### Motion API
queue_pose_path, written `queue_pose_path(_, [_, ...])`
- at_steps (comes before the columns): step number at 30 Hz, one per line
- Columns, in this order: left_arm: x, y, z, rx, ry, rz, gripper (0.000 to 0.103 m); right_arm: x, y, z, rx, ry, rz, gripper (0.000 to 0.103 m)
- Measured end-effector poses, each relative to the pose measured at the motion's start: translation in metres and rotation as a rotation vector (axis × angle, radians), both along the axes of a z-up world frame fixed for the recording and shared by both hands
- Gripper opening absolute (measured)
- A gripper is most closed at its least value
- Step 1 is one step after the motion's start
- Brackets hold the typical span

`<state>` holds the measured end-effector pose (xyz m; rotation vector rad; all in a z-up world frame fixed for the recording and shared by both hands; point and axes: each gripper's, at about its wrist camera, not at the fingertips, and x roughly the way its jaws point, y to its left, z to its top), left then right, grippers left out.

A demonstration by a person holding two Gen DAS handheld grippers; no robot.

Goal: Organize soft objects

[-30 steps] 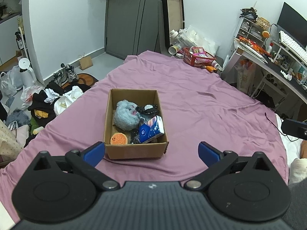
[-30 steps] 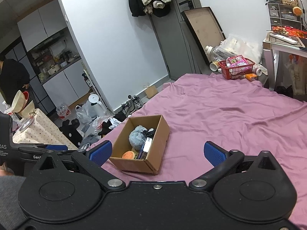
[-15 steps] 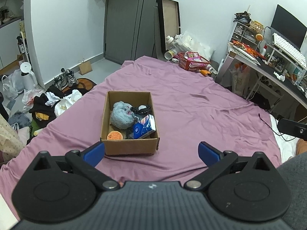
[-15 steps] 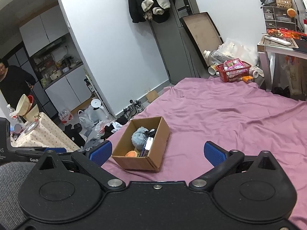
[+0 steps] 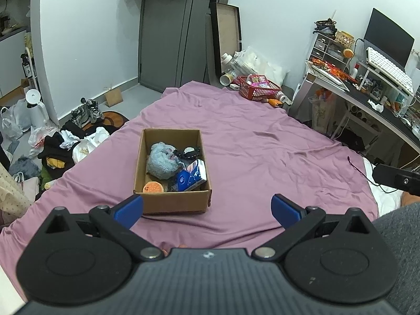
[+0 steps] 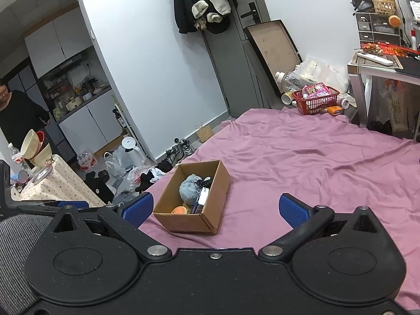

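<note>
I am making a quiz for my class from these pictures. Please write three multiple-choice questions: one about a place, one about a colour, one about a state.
1. Where does the cardboard box stand?
A. on the purple bedsheet
B. on the desk
C. on the floor

2. What colour is the plush toy in the box?
A. red
B. grey-blue
C. green

3. How are the left tongs and right tongs?
A. both open and empty
B. both shut on the toy
C. one holds the box

Answers:
1 A: the sheet lies all around the box.
2 B: its fur looks grey-blue in both views.
3 A: the blue tips stand wide apart with nothing between them.
</note>
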<state>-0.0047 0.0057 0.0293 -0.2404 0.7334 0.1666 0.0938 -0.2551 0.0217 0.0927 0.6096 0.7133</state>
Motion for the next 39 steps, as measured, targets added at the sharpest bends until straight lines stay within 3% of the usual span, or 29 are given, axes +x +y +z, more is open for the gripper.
queue_pose_path(39, [-0.0079, 0.0041, 0.0036, 0.018, 0.002, 0.004, 0.103, -0.0093, 0.0032, 0.0058, -0.011, -0.013, -0.006, 0.103])
